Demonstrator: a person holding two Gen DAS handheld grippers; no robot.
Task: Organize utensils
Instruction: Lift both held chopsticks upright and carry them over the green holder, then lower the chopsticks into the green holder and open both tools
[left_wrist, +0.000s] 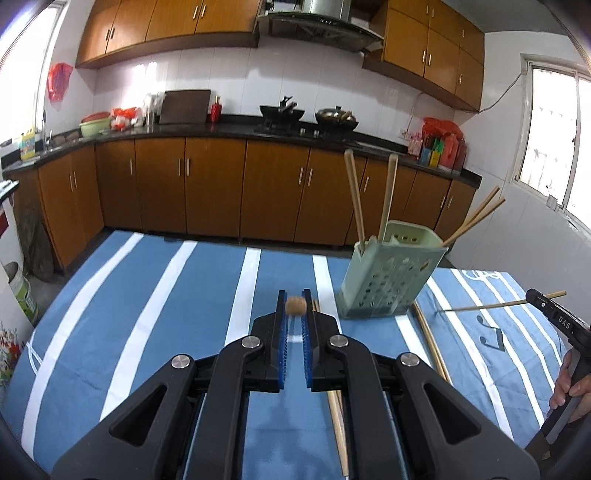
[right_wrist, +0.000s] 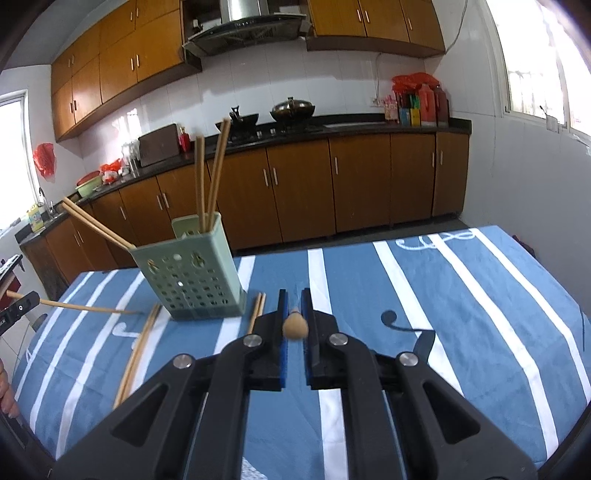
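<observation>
Two claws (left_wrist: 294, 308), two clamped chopsticks (left_wrist: 295, 306).

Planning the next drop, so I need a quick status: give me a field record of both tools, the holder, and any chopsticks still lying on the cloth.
left tool: shut on one chopstick, seen end-on
right tool: shut on a second chopstick
holder: green, perforated, upright on the striped cloth
in holder: four chopsticks, leaning apart
on cloth: two loose pairs, one on each side of the holder
</observation>
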